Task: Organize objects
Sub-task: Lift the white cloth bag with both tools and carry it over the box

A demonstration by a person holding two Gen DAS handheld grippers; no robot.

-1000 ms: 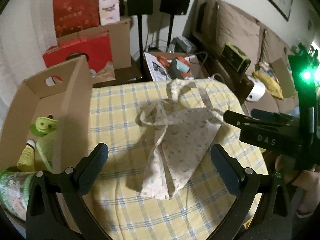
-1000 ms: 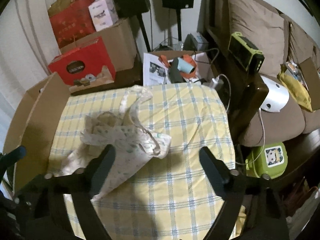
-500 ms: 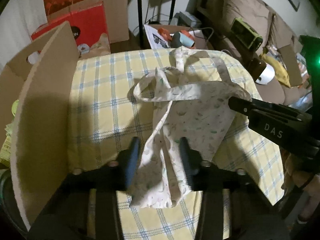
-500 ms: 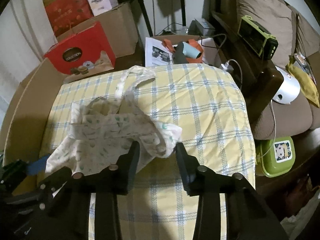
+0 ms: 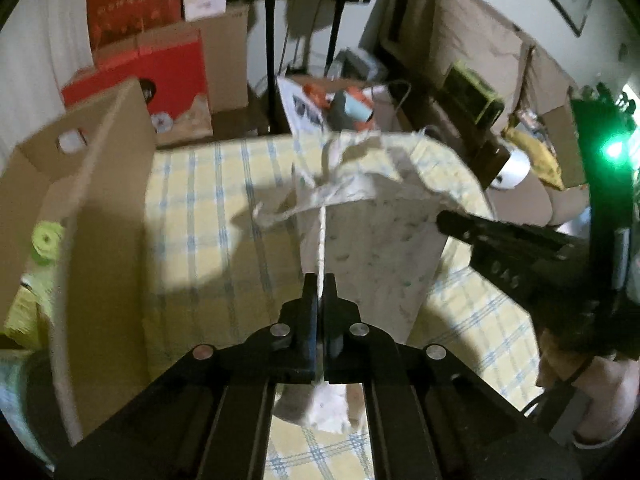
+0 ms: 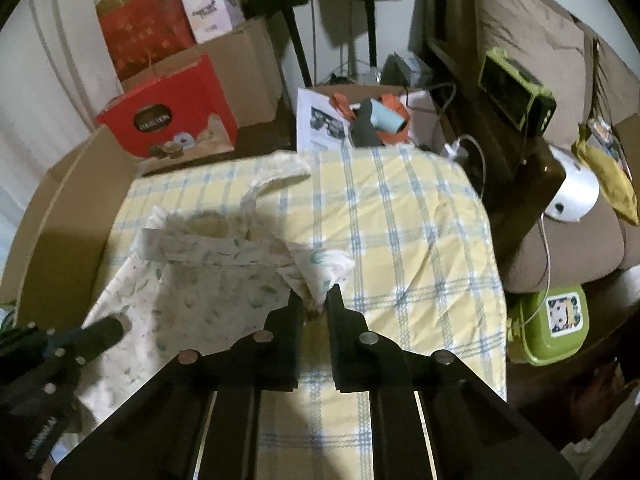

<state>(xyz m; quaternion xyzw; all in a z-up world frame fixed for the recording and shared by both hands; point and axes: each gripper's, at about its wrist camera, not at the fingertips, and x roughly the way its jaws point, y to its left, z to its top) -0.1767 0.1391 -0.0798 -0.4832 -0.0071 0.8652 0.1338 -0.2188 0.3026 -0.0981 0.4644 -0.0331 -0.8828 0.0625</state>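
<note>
A white cloth tote bag (image 5: pixel 372 236) with small leaf prints hangs lifted above the yellow checked table cover (image 5: pixel 208 216). My left gripper (image 5: pixel 319 284) is shut on a fold of the bag's left side. My right gripper (image 6: pixel 316 300) is shut on the bag's right corner (image 6: pixel 324 268); it also shows in the left wrist view (image 5: pixel 444 218) at the bag's right edge. The bag's body (image 6: pixel 208 280) spreads between the two grippers, its handles (image 6: pixel 276 180) trailing toward the table's far side.
An open cardboard box (image 5: pixel 92 216) stands at the table's left with green and yellow items (image 5: pixel 44 240) inside. Red gift boxes (image 6: pixel 172 116), brown cartons, speaker stands and a brown sofa (image 6: pixel 532 92) lie beyond. A green container (image 6: pixel 556 328) sits low at right.
Both grippers went from wide open to shut on the bag. The bag has been lifted off the table and now hangs stretched between them.
</note>
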